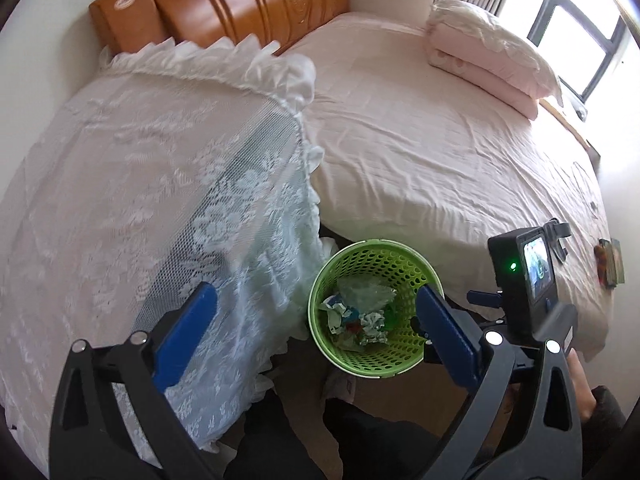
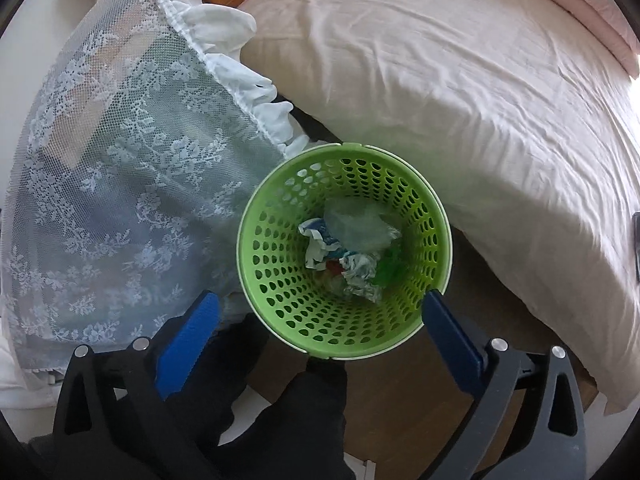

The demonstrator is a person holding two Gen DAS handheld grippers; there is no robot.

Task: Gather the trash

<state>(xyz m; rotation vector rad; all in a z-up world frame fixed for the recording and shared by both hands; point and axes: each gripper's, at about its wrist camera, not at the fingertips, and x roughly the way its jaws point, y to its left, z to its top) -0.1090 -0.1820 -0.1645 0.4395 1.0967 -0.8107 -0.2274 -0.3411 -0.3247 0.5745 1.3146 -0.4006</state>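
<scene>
Both grippers hang over the round green perforated plastic waste basket [image 2: 344, 256] on the floor, tucked between the white lace cover [image 2: 120, 184] on the left and the pink-sheeted bed [image 2: 460, 92] on the right. The right gripper [image 2: 320, 316] stands with its blue jaws spread wide and nothing between them, almost straight above the basket's mouth. The left gripper [image 1: 316, 316] is just as wide open and empty, a little farther back.

To my eye this is the drop step, so the thing to get right is keeping the open jaws centred over the rim, clear of the lace frill and the hanging sheet.

The trash itself lies at the bottom of the basket: crumpled white paper with blue print [image 2: 362, 272], a clear crinkled plastic wrapper [image 2: 356, 226] on the far side, and a scrap of green [image 2: 390, 270] to the right. The pile is low, well under the rim.
</scene>
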